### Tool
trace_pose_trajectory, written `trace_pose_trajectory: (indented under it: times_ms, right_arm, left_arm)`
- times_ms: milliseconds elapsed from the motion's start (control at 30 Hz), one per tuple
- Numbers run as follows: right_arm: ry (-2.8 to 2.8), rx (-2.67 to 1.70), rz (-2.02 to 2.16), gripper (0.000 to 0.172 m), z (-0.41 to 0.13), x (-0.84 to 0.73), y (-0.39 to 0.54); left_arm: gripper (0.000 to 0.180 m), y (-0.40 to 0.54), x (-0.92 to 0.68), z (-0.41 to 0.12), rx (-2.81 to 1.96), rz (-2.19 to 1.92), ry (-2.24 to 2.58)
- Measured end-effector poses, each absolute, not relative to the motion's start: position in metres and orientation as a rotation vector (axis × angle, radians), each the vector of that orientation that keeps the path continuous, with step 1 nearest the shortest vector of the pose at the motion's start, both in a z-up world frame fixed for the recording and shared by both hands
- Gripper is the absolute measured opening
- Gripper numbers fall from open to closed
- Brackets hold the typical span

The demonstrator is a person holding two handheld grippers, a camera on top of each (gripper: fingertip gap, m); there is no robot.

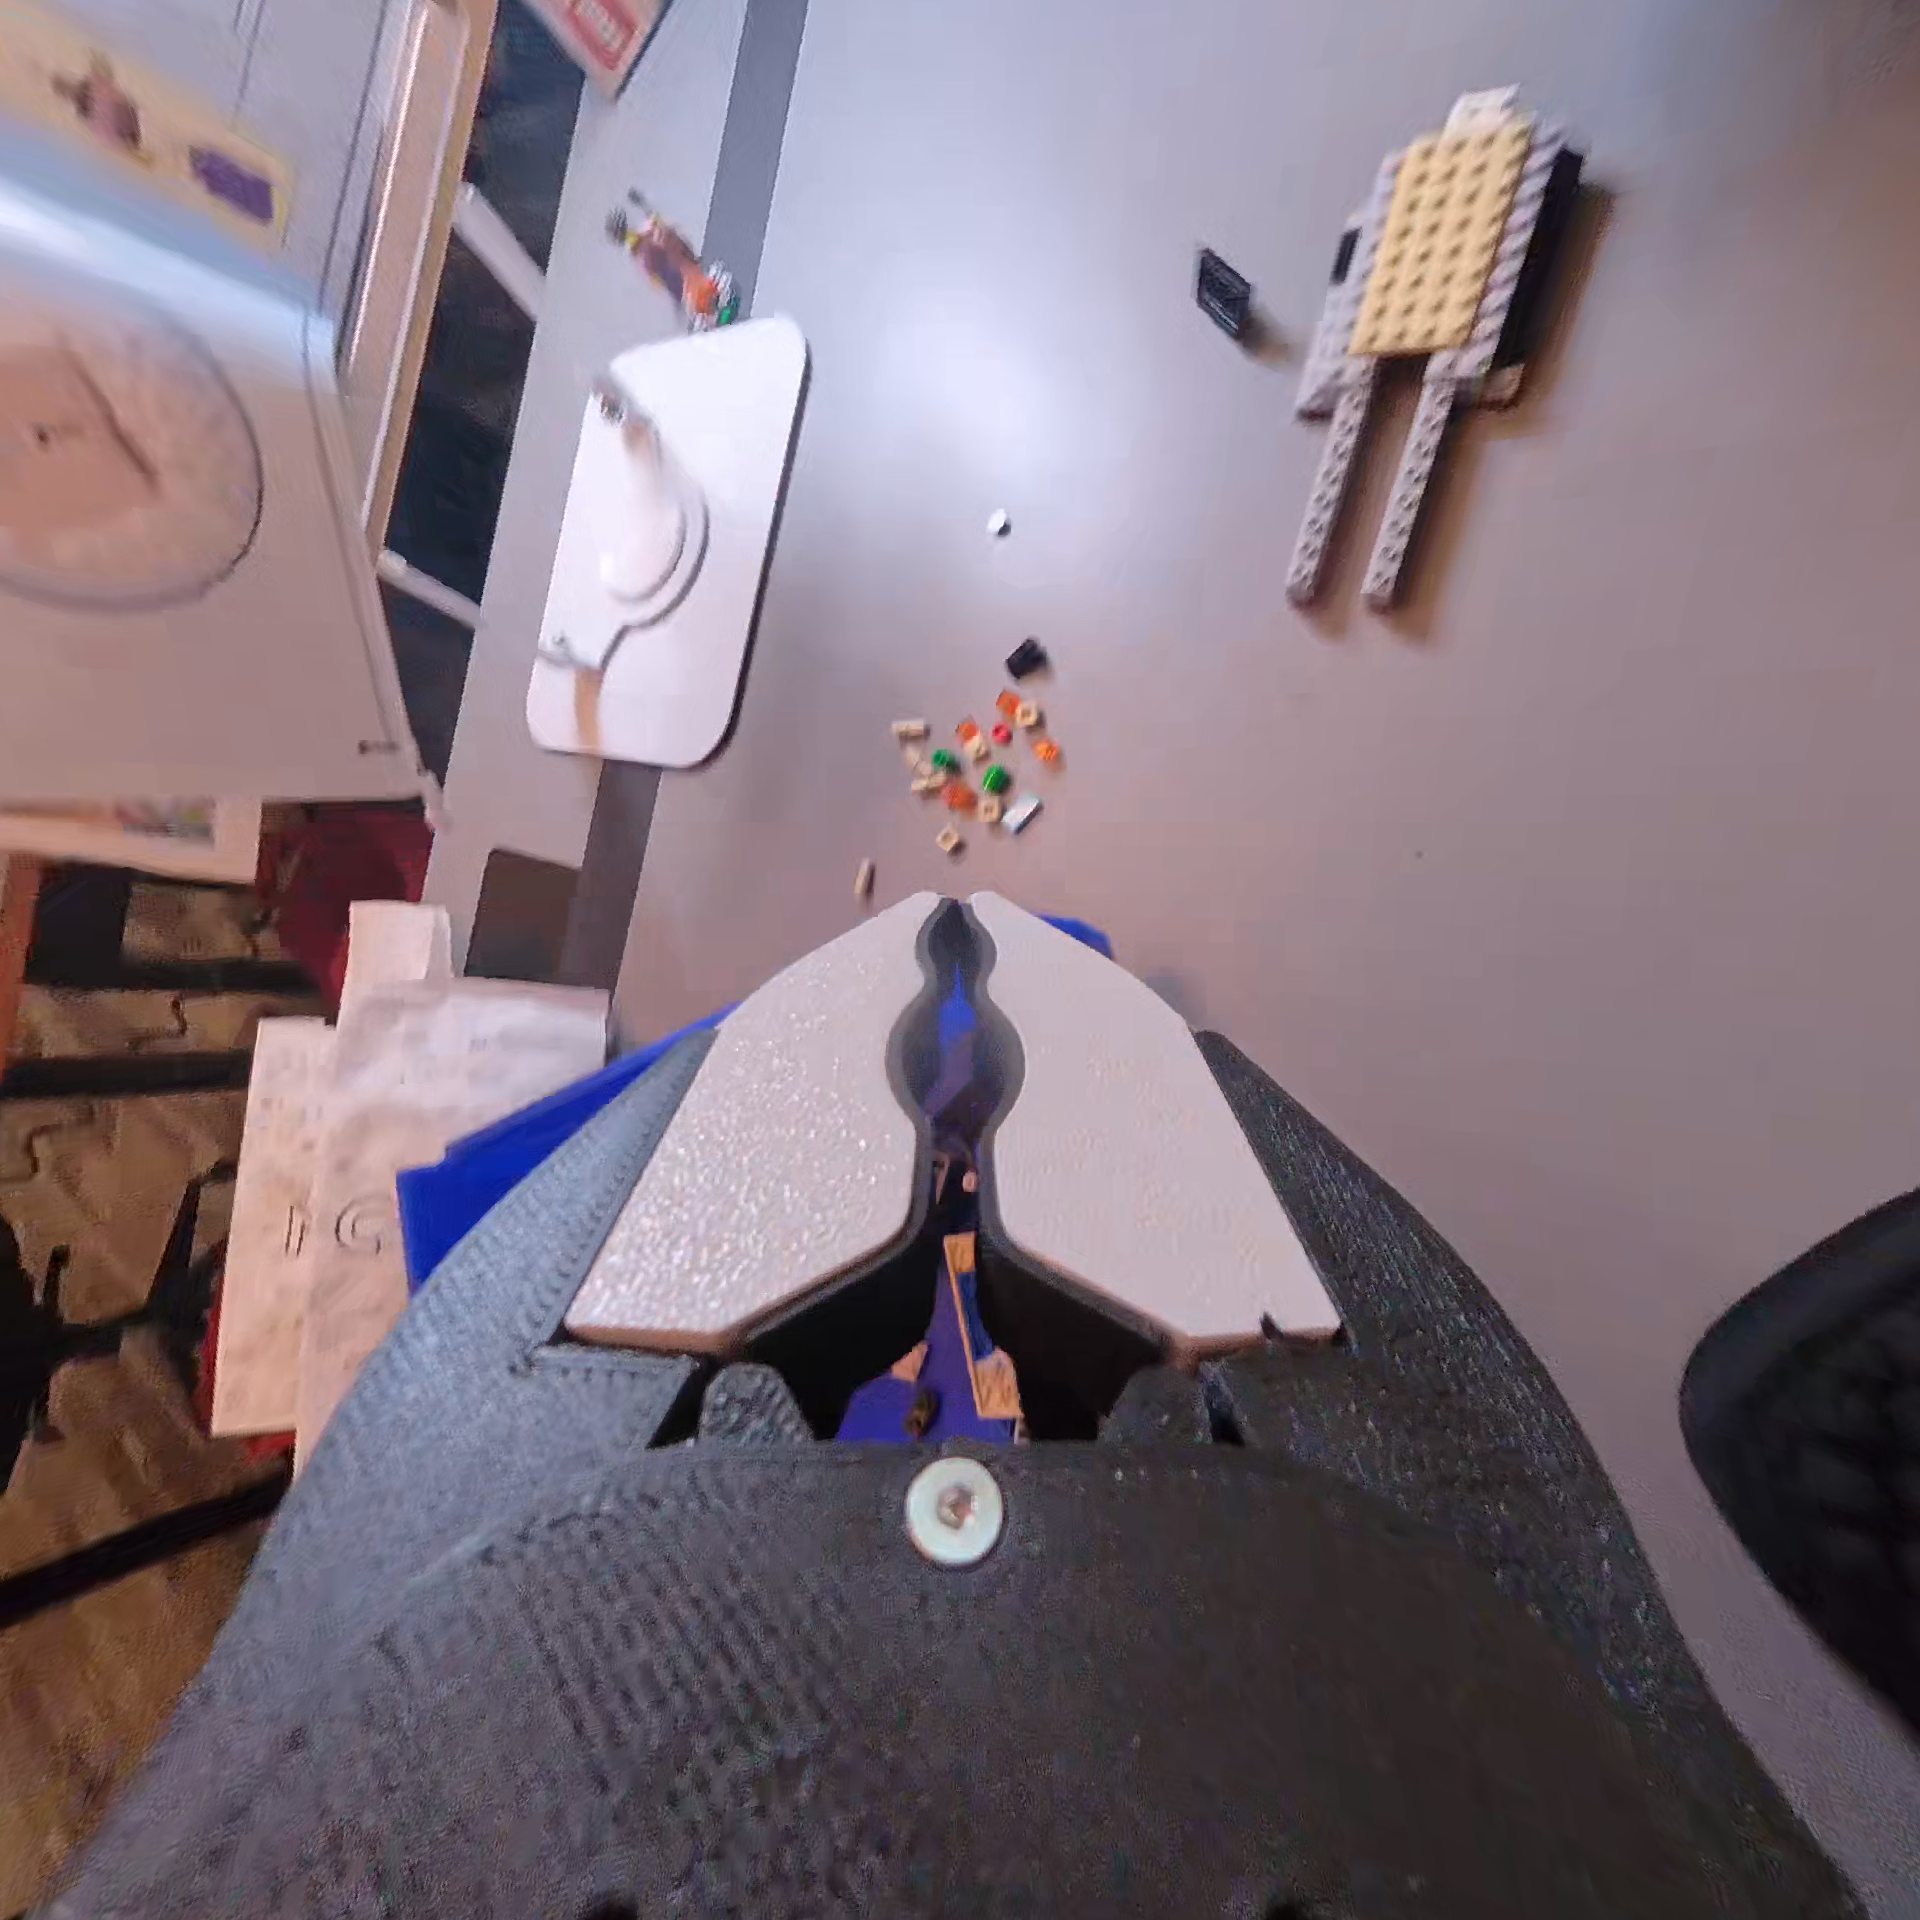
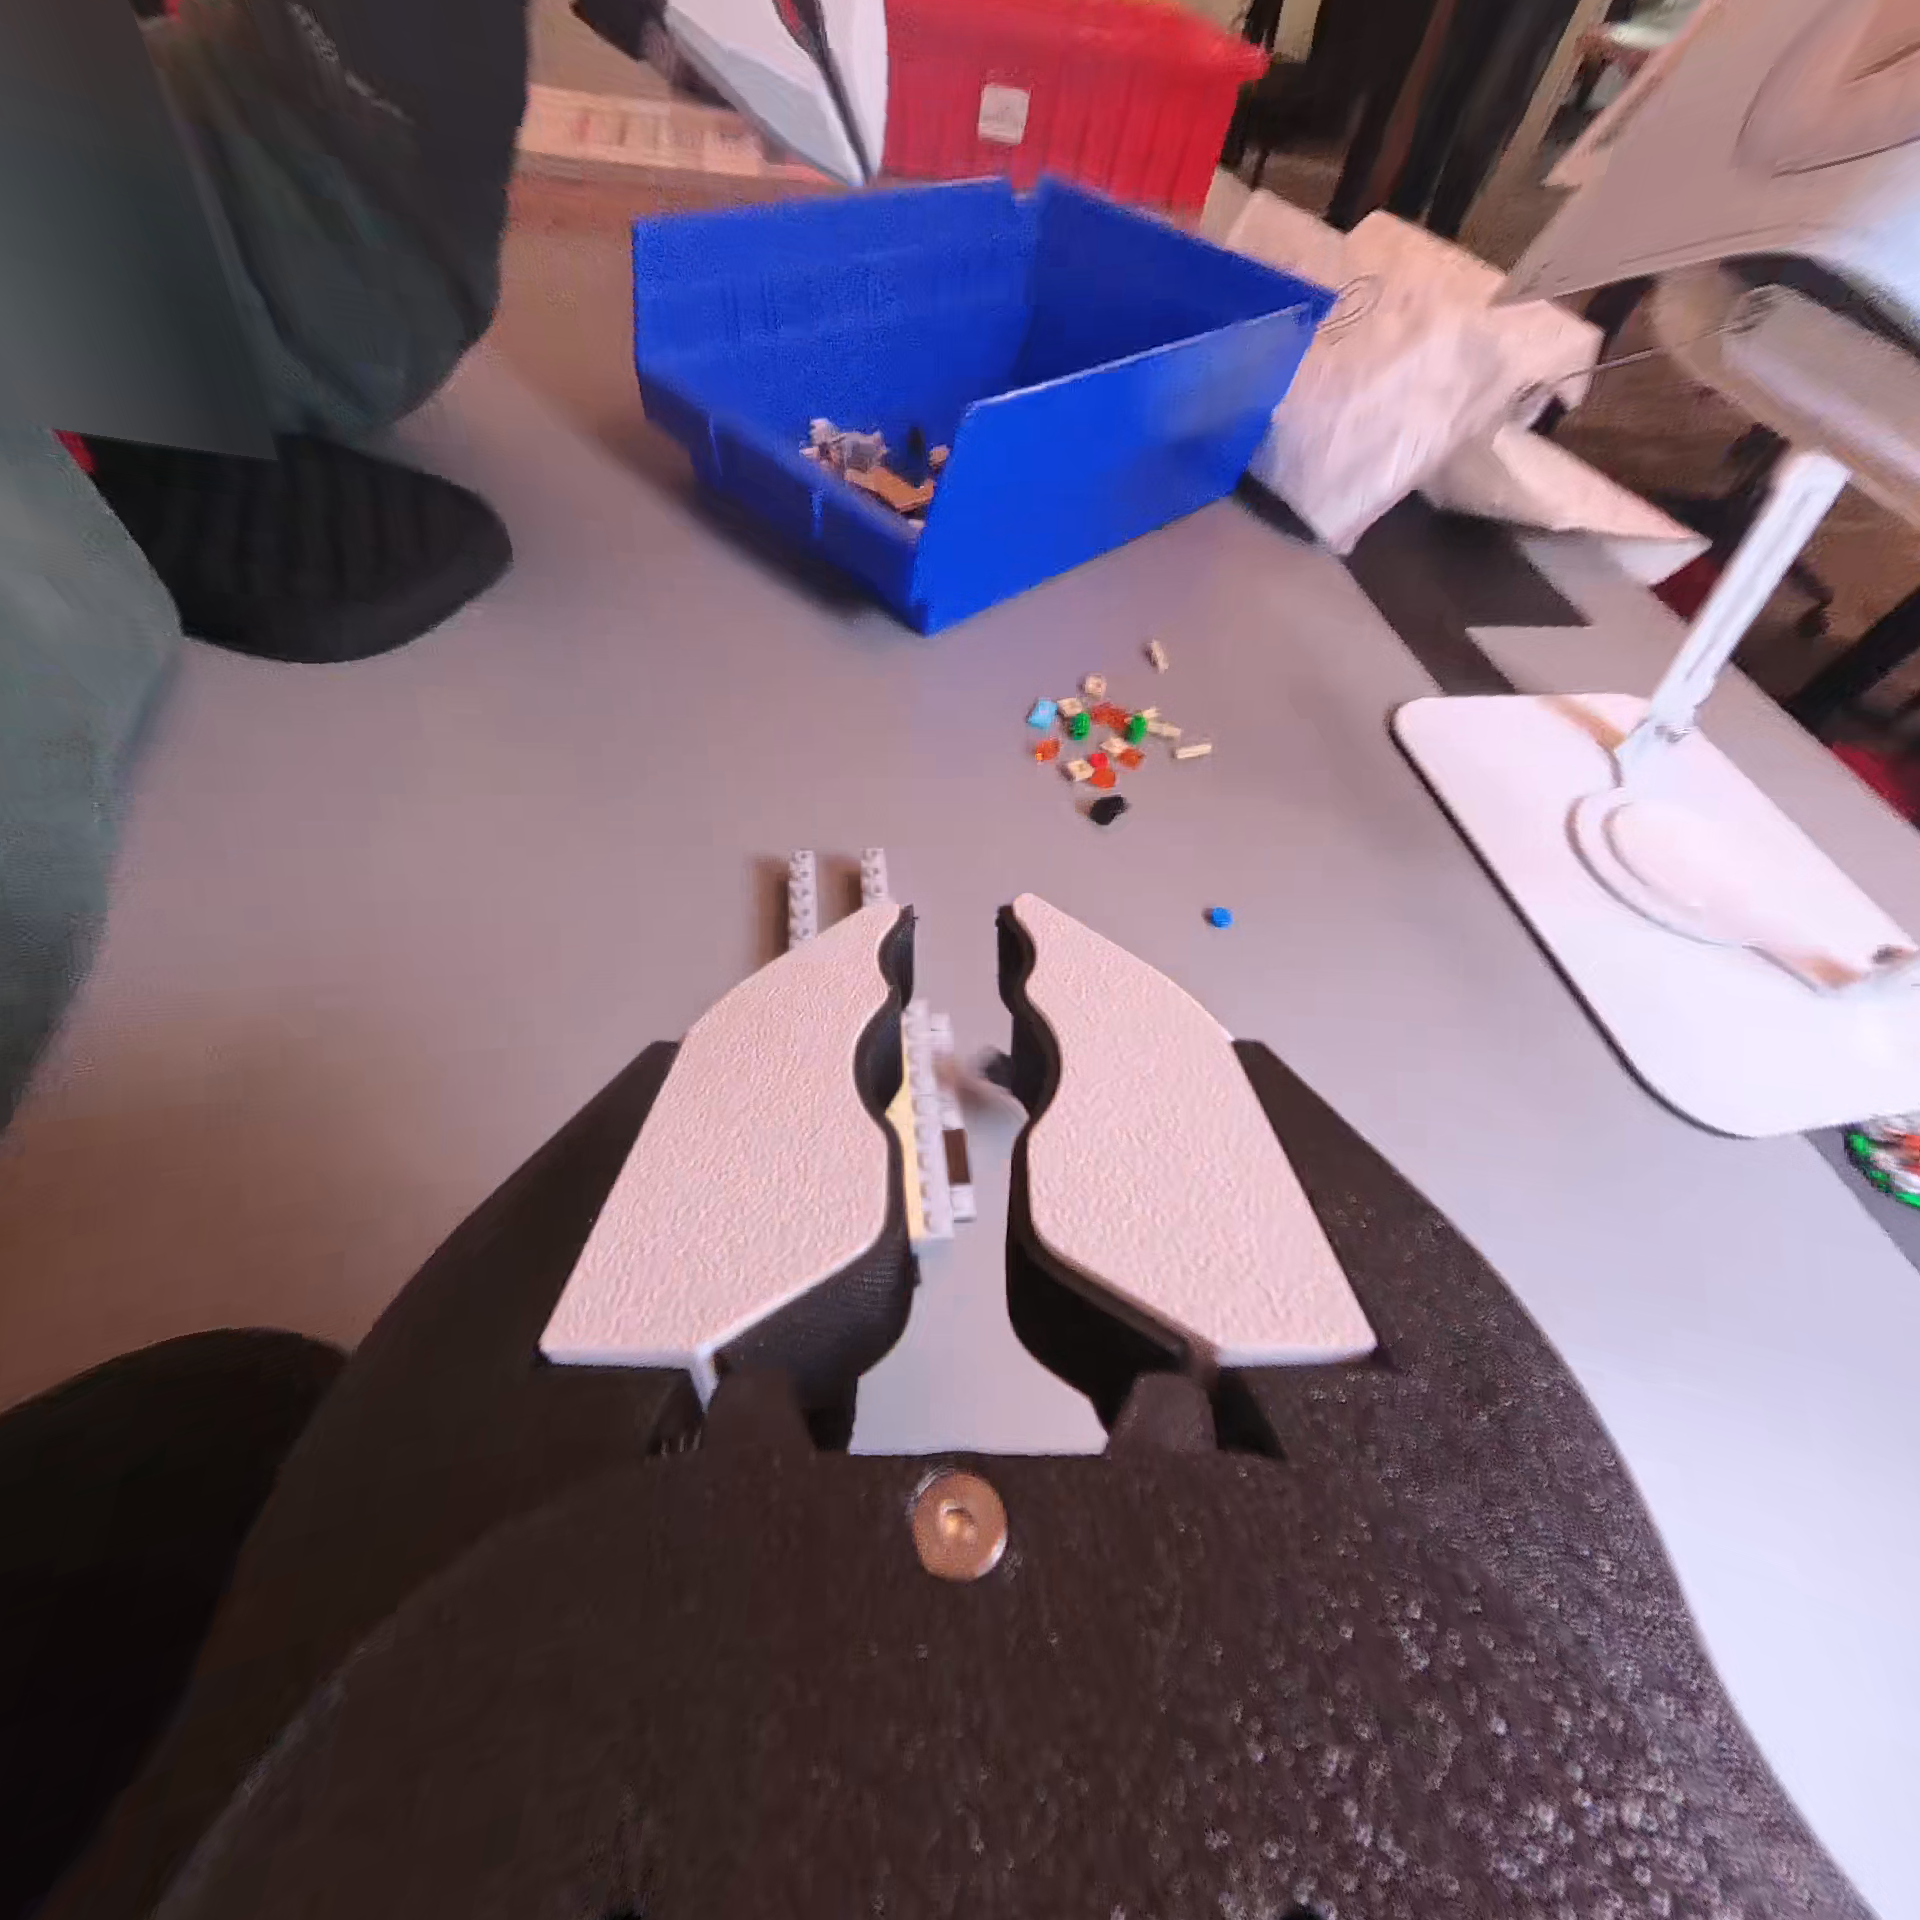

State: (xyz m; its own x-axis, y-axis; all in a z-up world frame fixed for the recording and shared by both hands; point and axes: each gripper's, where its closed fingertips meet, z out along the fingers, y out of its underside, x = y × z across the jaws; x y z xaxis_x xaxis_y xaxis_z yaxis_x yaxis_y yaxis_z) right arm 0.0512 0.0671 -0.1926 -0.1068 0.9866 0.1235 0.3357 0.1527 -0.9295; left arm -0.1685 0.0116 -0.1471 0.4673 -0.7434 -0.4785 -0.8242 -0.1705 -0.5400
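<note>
My left gripper (image 1: 956, 902) is shut, its fingertips (image 1: 920, 914) meeting, and I see nothing between them. It hangs over a blue bin (image 1: 488, 1195) that holds loose brick pieces (image 1: 982, 1371). My right gripper (image 2: 956, 914) is open and hovers low over a grey and tan brick assembly (image 2: 935, 1132) lying on the grey table (image 2: 520, 935). The assembly shows between the fingers but the pads do not press on it. A small dark blurred piece (image 2: 992, 1068) sits beside it. The assembly also shows in the left wrist view (image 1: 1434, 312), next to a small black piece (image 1: 1224, 291).
A pile of small coloured pieces (image 2: 1112, 738) (image 1: 977, 764) lies between bin (image 2: 935, 364) and assembly, with a black piece (image 2: 1107, 808) and a blue stud (image 2: 1218, 916). A white stand base (image 2: 1662, 904) is at the right, white bags (image 2: 1434, 416) and a red bin (image 2: 1060, 94) behind, and a black chair (image 2: 312, 561) at the left.
</note>
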Motion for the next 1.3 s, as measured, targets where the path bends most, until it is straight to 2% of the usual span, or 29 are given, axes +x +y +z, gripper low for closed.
trace_pose_trajectory:
  times_ms: [67,200,467,600,733,800,900,1100,1167,1200,1300]
  right_arm:
    - [-1.558,-1.279,1.012,0.008,-0.19,0.049,0.066]
    - [-1.627,-1.332,0.915,0.019,-0.207,0.045,0.068]
    - [-1.476,-1.508,0.837,0.023,-0.225,0.055,0.114]
    - [-1.255,-1.665,0.735,0.024,-0.233,0.063,0.166]
    - [-1.044,-1.956,0.535,0.042,-0.263,0.07,0.246]
    - [-1.034,-2.045,0.381,0.052,-0.28,0.07,0.284]
    - [-0.997,-2.179,0.279,0.061,-0.297,0.067,0.327]
    - [-0.947,-2.292,0.26,0.045,-0.304,0.059,0.368]
    - [-0.962,-2.283,0.231,0.031,-0.304,0.059,0.373]
    - [-0.984,-2.274,0.212,0.016,-0.304,0.059,0.374]
    - [-1.026,-2.26,0.312,0.016,-0.301,0.059,0.365]
  left_arm:
    - [0.0,0.009,-0.18,-0.154,-1.997,0.122,1.295]
    - [0.0,0.014,-0.166,-0.165,-1.97,0.127,1.365]
    - [0.0,0.019,-0.162,-0.176,-1.977,0.139,1.399]
    - [0.0,0.025,-0.165,-0.169,-1.949,0.157,1.353]
    - [0.0,0.047,-0.154,-0.145,-1.825,0.02,1.096]
    - [0.029,0.052,-0.148,-0.139,-1.783,-0.141,0.955]
    - [0.046,0.048,-0.148,-0.146,-1.8,-0.283,0.852]
    - [0.046,0.031,-0.154,-0.165,-1.798,-0.258,0.851]
    - [0.045,0.028,-0.153,-0.167,-1.787,-0.283,0.835]
    - [0.044,0.027,-0.152,-0.168,-1.781,-0.295,0.828]
    - [0.042,0.025,-0.148,-0.168,-1.764,-0.311,0.816]
